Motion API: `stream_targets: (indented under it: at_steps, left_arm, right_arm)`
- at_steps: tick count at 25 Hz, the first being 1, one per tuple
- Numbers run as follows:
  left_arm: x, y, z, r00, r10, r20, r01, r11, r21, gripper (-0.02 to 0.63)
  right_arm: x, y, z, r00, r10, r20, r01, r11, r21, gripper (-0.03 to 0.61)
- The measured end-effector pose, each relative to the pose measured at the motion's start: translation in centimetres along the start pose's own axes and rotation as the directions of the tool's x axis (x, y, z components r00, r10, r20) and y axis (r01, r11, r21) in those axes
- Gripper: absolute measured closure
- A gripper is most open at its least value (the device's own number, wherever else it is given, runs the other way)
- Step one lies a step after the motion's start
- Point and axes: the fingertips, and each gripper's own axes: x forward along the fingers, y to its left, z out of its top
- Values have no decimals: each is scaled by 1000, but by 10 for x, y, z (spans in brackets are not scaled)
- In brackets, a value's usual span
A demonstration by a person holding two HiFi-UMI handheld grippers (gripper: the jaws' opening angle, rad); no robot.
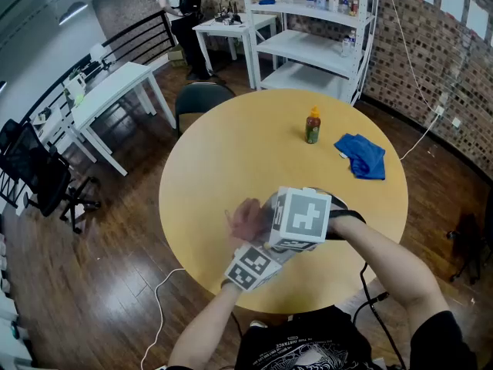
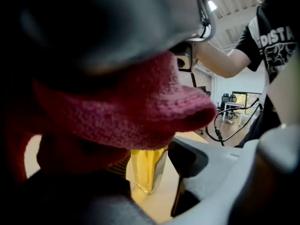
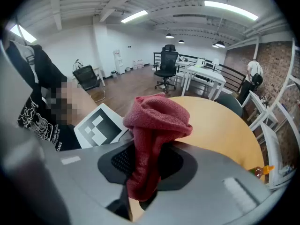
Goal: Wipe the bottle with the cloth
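Observation:
My right gripper [image 3: 140, 191] is shut on a red cloth [image 3: 152, 125], which bunches up above its jaws. In the head view both grippers meet over the near edge of the round wooden table [image 1: 231, 153]. The right gripper [image 1: 296, 220] is above, the left gripper [image 1: 254, 264] is below, and the red cloth [image 1: 245, 219] is a blur beside them. The left gripper [image 2: 152, 182] has a yellow bottle [image 2: 147, 168] with a dark label upright between its jaws. The red cloth [image 2: 140, 107] lies over the bottle's top. The head view hides this bottle.
A small bottle with an orange cap [image 1: 312, 126] and a blue cloth [image 1: 362, 156] lie at the table's far right. A dark chair [image 1: 199, 99] stands behind the table, with white shelves [image 1: 308, 45] and white tables [image 1: 115, 91] beyond. A cable [image 1: 158, 307] runs over the floor.

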Motion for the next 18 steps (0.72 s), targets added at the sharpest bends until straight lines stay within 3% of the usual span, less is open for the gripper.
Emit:
stream_targets:
  at_steps: [4, 10, 18]
  left_arm:
    - [2, -3, 0, 1000, 1, -2, -1, 1000, -2, 362]
    - [2, -2, -1, 1000, 7, 0, -7, 1000, -16, 361]
    - [1, 0, 1, 1000, 9, 1, -9, 1000, -13, 362]
  right_arm:
    - [7, -14, -9, 999, 43, -27, -42, 999, 33, 479]
    - [10, -39, -22, 994, 95, 60, -105, 975, 197, 479]
    - [-7, -76, -48, 966, 5, 260, -121, 894, 431, 479]
